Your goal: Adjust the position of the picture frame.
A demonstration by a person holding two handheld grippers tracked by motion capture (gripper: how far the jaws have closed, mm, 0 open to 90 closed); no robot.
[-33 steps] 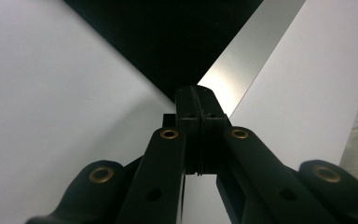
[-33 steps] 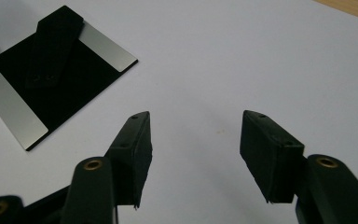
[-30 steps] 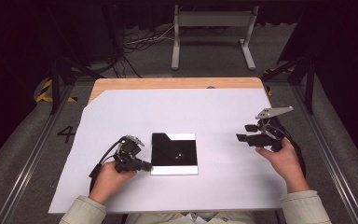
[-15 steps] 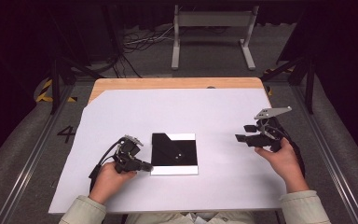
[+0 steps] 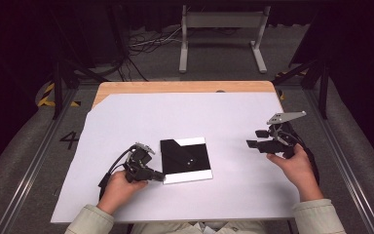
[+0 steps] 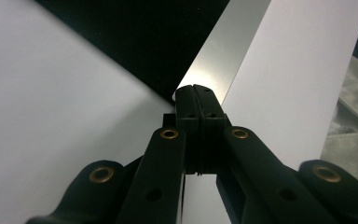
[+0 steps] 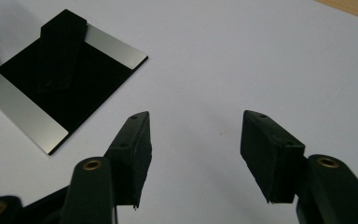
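The square plate (image 5: 185, 160) is lying mid-bench (image 5: 224, 112), the left gripper (image 5: 158, 176) sitting at its near-left corner, the right gripper (image 5: 256, 139) well apart to its right.

White-covered table (image 5: 233, 112), black plate (image 5: 185, 156)

Quick count of what's on the table (image 5: 126, 87): one big white sheet (image 5: 224, 117) covers most of the wooden top. On that sheet there's one flat square plate (image 5: 185, 158), black with silver strips along its edges, sitting near the sheet's middle. Two grippers total: the left gripper (image 5: 158, 174) at the plate's left front corner, the right gripper (image 5: 255, 139) well off to the plate's right. Two hands, one per gripper. Past the table's far edge, one pale metal stand (image 5: 221, 34) on the floor.
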